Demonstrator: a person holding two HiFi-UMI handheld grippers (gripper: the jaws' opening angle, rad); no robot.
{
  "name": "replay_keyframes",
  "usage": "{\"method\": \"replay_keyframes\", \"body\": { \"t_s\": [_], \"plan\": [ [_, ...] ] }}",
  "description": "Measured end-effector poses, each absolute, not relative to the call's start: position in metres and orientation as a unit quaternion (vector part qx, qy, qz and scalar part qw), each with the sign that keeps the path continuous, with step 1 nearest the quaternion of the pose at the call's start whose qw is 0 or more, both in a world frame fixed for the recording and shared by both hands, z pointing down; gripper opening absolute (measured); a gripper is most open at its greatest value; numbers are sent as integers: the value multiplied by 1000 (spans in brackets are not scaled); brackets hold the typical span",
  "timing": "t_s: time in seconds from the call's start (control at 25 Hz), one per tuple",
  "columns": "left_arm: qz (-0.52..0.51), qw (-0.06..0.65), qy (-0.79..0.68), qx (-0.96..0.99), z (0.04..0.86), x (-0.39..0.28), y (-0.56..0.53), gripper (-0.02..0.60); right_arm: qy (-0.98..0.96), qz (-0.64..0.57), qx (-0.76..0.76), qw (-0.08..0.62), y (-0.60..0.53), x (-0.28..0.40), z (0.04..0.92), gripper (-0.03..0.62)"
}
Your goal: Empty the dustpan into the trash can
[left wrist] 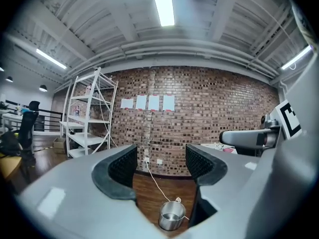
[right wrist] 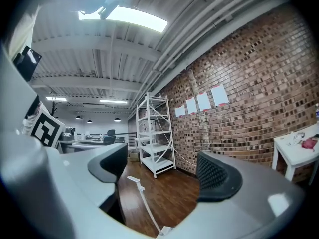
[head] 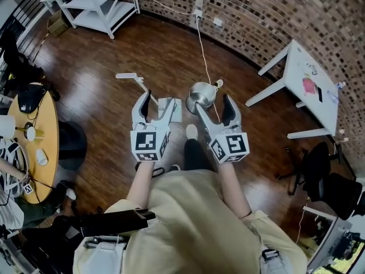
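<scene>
A white dustpan [head: 172, 109] lies on the wood floor, its long handle [head: 138, 83] reaching away to the left. A shiny metal trash can [head: 201, 96] stands just to its right. My left gripper [head: 159, 103] hovers level over the dustpan, open and empty. My right gripper [head: 214, 106] is held beside the trash can, also open and empty. In the left gripper view the trash can [left wrist: 172, 215] sits low between the spread jaws of the left gripper [left wrist: 160, 161]. The right gripper view shows the dustpan handle [right wrist: 143, 200] between the jaws of the right gripper [right wrist: 164, 171].
A white cable [head: 202, 44] runs from the brick wall past the trash can. A white shelf unit [head: 94, 4] stands at the back left and a white table [head: 311, 87] at the right. A round wooden table [head: 43, 136] is at the left, a black chair [head: 325, 176] at the right.
</scene>
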State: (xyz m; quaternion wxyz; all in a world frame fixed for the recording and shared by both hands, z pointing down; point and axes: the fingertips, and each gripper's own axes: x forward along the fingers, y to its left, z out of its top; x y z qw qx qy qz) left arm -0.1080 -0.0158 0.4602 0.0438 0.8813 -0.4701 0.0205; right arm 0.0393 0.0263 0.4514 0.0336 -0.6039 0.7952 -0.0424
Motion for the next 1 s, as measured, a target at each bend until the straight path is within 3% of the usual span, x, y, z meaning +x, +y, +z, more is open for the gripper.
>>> {"method": "replay_keyframes", "body": {
  "t_s": [0.24, 0.64, 0.8, 1.0],
  "plan": [
    [17, 32, -497, 867, 459, -102, -68, 299, 806, -37, -590, 40, -34, 55, 450, 416],
    [15, 33, -525, 850, 434, -39, -171, 296, 828, -30, -555, 70, -155, 117, 419, 410],
    [7, 7, -521, 854, 423, -19, -195, 310, 846, -14, -525, 94, -186, 109, 398, 402],
    [11, 8, -530, 848, 416, -20, -209, 310, 860, -42, -504, 66, -208, 94, 427, 402]
  ]
}}
